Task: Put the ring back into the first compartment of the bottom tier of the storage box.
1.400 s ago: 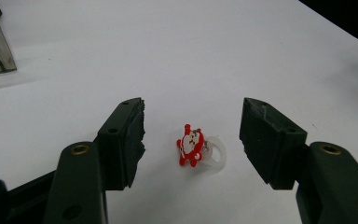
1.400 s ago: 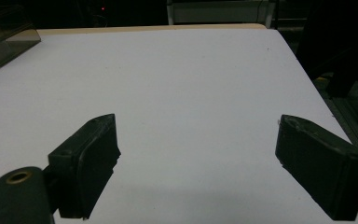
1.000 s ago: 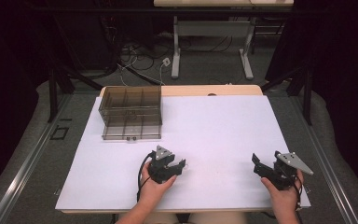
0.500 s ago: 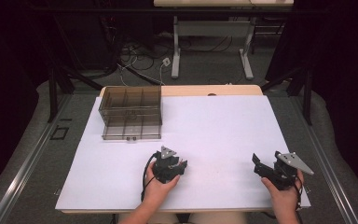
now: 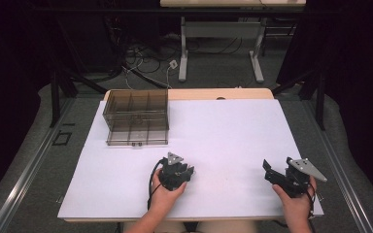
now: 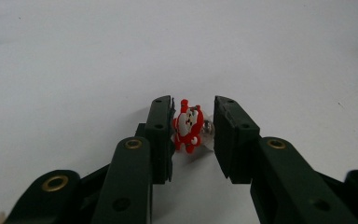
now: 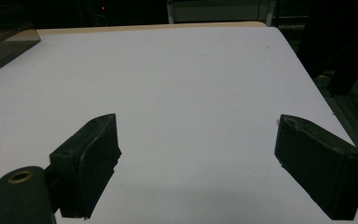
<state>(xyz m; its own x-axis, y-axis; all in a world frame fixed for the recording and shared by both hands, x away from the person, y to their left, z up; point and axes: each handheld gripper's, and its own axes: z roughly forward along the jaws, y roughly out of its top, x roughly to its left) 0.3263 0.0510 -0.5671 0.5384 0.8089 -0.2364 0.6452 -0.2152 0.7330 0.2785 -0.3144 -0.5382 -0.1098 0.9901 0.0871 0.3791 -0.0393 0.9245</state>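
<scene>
Red and white rubbery figure [image 6: 188, 125], a small Santa-like charm with a clear bead beside it, lay on the white bench [image 5: 223, 131] between the left tongs [image 6: 193, 126], whose jaws had just been closing around it; the left pad touched it, the right pad stood just beside the bead. The high view hid the charm under the left tongs [image 5: 188, 171]. The right tongs [image 7: 196, 140] stood wide apart over bare bench. A smoky transparent plastic box [image 5: 137, 116], with compartments, sat well apart at the far left
</scene>
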